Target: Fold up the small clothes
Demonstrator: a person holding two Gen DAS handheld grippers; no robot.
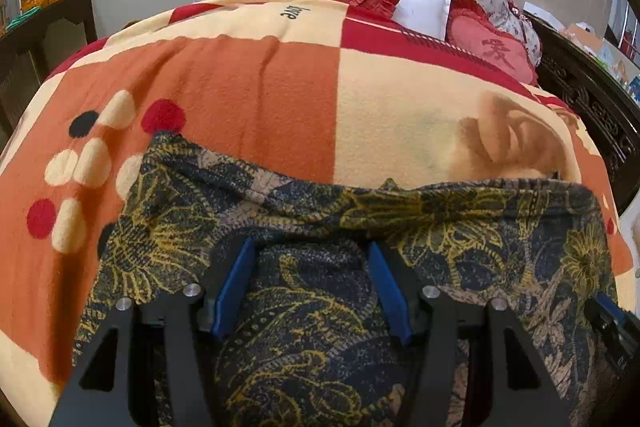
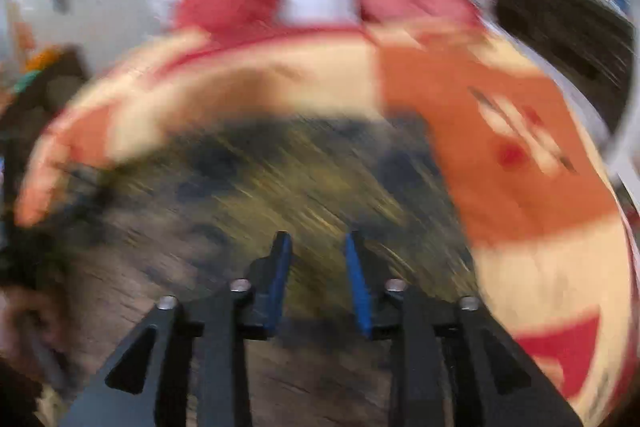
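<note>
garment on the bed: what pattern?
Dark navy garment with yellow floral paisley print; clearest in left wrist view.

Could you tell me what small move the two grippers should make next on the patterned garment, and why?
Probably close the left gripper on the fabric beneath it. Its jaws stand open right over the dark patterned garment, which lies spread on the blanket, unfolded. The right gripper is also open over the cloth, but its view is blurred, so let it settle first.

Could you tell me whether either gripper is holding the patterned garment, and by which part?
Nothing is held. The left gripper stands open over the patterned garment, and the right gripper, though blurred, shows open fingers too.
</note>
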